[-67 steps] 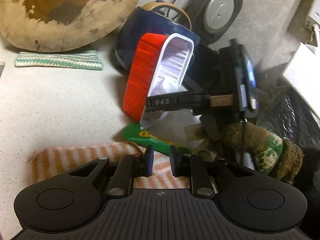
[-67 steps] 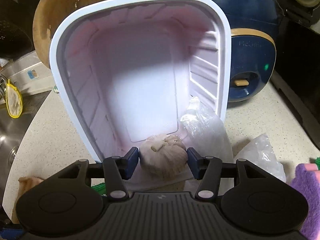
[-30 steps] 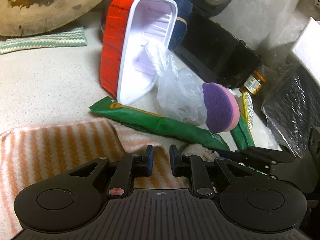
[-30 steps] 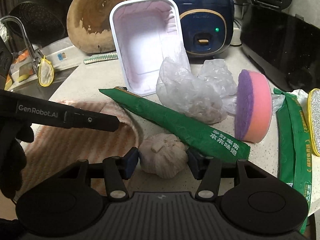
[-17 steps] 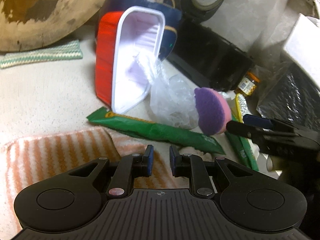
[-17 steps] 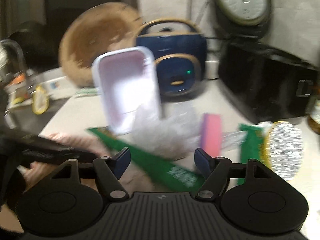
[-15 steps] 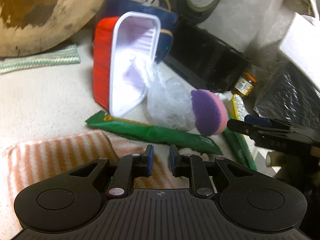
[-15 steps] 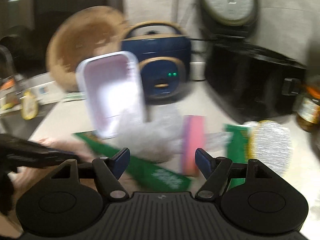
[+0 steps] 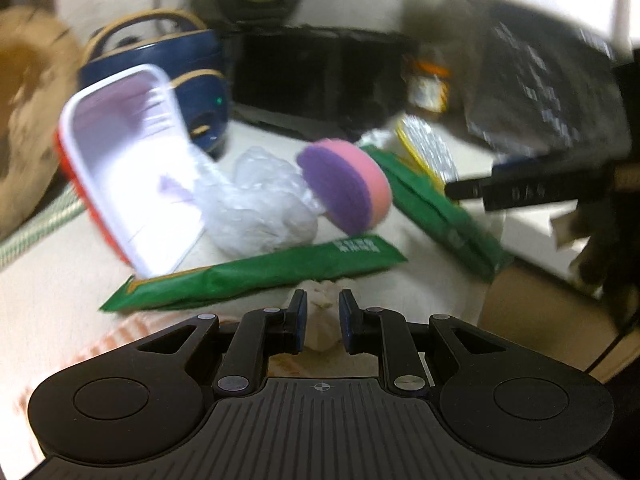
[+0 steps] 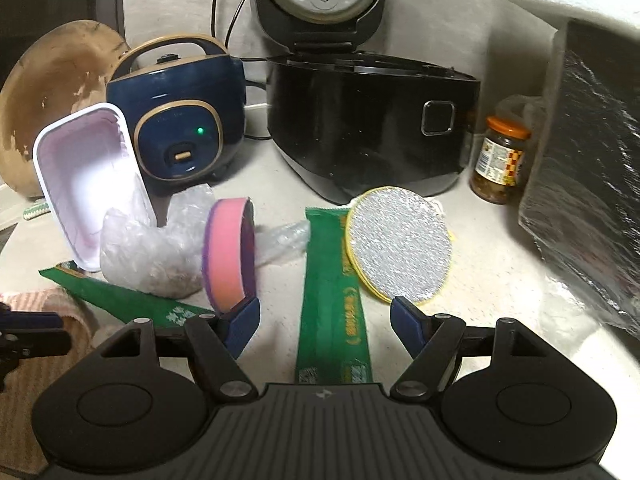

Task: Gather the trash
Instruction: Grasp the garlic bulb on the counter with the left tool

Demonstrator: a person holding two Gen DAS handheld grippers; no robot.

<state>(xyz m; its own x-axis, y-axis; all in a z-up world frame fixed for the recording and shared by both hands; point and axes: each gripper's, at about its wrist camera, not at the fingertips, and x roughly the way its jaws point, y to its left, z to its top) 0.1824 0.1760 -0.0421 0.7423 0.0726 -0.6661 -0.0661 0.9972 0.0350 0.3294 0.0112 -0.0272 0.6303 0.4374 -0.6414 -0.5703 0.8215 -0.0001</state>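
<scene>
My right gripper (image 10: 324, 322) is open and empty, low over a green wrapper (image 10: 330, 300) that lies lengthwise on the counter. A second green wrapper (image 10: 120, 300) lies to its left; it also shows in the left wrist view (image 9: 256, 276). Crumpled clear plastic (image 10: 152, 252) sits against a tilted red tub with a white inside (image 10: 86, 184). My left gripper (image 9: 323, 320) has its jaws nearly together around empty air, just above a garlic bulb (image 9: 322, 320) on the counter. The right gripper's finger shows at the right of that blurred view (image 9: 532, 190).
A pink and purple sponge (image 10: 230, 256) stands on edge. A silver scouring pad (image 10: 400, 246) lies beside it. A blue cooker (image 10: 180, 120), an open black rice cooker (image 10: 368, 120), a jar (image 10: 502, 160) and a foil-covered box (image 10: 592, 168) stand behind. A striped cloth (image 10: 36, 320) lies at left.
My right gripper has let go of the garlic bulb, opened wide and swung right over the lengthwise green wrapper. The left gripper has turned right, so the garlic now lies under its jaws.
</scene>
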